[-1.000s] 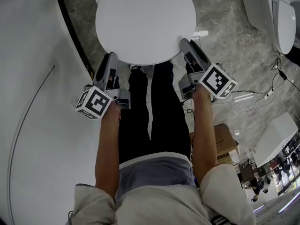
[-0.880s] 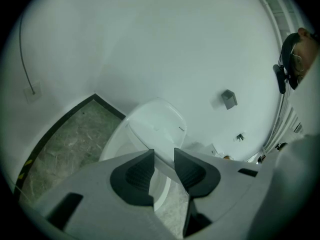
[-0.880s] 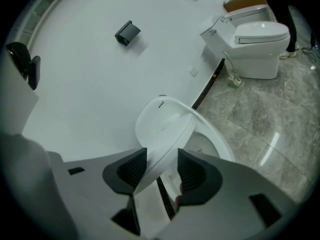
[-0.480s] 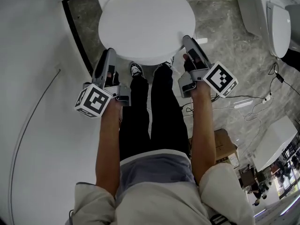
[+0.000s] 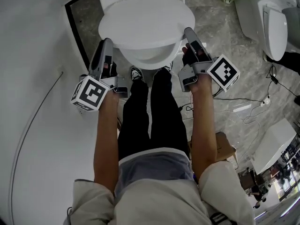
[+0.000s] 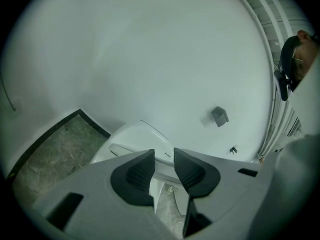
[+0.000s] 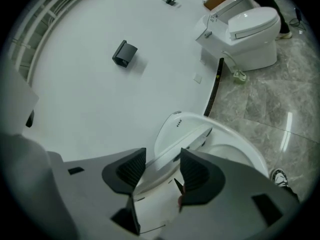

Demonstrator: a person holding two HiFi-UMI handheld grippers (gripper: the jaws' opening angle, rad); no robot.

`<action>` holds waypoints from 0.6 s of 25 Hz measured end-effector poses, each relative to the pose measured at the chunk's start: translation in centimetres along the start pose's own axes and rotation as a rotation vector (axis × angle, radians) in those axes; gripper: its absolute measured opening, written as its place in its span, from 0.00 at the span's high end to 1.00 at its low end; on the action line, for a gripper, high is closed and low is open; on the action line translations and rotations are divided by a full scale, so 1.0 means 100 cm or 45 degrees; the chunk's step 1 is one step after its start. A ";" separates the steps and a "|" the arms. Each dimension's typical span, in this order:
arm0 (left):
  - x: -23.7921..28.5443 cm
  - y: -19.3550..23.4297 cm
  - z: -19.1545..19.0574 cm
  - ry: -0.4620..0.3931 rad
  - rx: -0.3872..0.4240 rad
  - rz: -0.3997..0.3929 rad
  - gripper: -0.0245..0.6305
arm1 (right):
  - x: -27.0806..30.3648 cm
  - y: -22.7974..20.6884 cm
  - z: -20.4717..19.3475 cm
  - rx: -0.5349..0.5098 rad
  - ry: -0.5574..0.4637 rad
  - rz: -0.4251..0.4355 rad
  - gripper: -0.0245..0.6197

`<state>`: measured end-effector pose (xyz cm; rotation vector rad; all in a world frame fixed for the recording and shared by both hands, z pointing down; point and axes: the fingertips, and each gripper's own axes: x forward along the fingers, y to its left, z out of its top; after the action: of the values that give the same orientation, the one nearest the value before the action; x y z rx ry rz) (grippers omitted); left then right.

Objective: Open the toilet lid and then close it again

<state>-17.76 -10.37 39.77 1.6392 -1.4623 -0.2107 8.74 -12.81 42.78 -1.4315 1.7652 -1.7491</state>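
Observation:
The white toilet lid (image 5: 145, 20) is tilted up at its front, and the seat and bowl (image 5: 151, 59) show beneath it. My left gripper (image 5: 105, 43) is clamped on the lid's left edge, my right gripper (image 5: 190, 32) on its right edge. In the left gripper view the lid (image 6: 132, 140) runs in between the narrow jaws of the left gripper (image 6: 164, 156). In the right gripper view the lid's edge (image 7: 187, 133) passes slantwise between the jaws of the right gripper (image 7: 162, 159), with the open seat ring (image 7: 237, 156) to the right of it.
A second toilet (image 5: 274, 18) stands at the far right, also in the right gripper view (image 7: 247, 26). Cables (image 5: 255, 108) and a cardboard box (image 5: 225, 146) lie on the marble floor. A white wall panel fills the left. The person's shoes (image 5: 136, 71) are just before the bowl.
Both grippers have risen with the lid held between them. The lid's front has tilted up from flat, and the bowl now shows under it.

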 end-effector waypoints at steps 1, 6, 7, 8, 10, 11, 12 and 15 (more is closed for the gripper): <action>0.006 -0.004 0.007 -0.010 0.001 -0.004 0.79 | 0.004 0.003 0.006 0.010 -0.004 0.003 0.66; 0.045 -0.025 0.059 -0.053 0.013 -0.016 0.79 | 0.040 0.040 0.043 0.045 -0.024 0.046 0.65; 0.050 -0.028 0.066 -0.060 0.016 -0.023 0.80 | 0.045 0.046 0.048 0.048 -0.026 0.057 0.65; 0.054 -0.030 0.071 -0.067 0.020 -0.031 0.80 | 0.049 0.049 0.051 0.049 -0.029 0.066 0.65; 0.057 -0.032 0.075 -0.083 0.034 -0.047 0.84 | 0.050 0.051 0.053 0.047 -0.035 0.087 0.65; 0.059 -0.031 0.076 -0.093 0.038 -0.054 0.85 | 0.050 0.051 0.053 0.044 -0.038 0.096 0.65; 0.059 -0.031 0.077 -0.101 0.038 -0.062 0.86 | 0.050 0.051 0.052 0.039 -0.039 0.103 0.65; 0.060 -0.030 0.079 -0.129 0.033 -0.082 0.88 | 0.050 0.052 0.053 0.020 -0.040 0.120 0.66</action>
<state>-19.04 -19.77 35.60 1.7191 -1.4943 -0.3160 8.16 -20.99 39.21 -1.3399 1.7690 -1.6803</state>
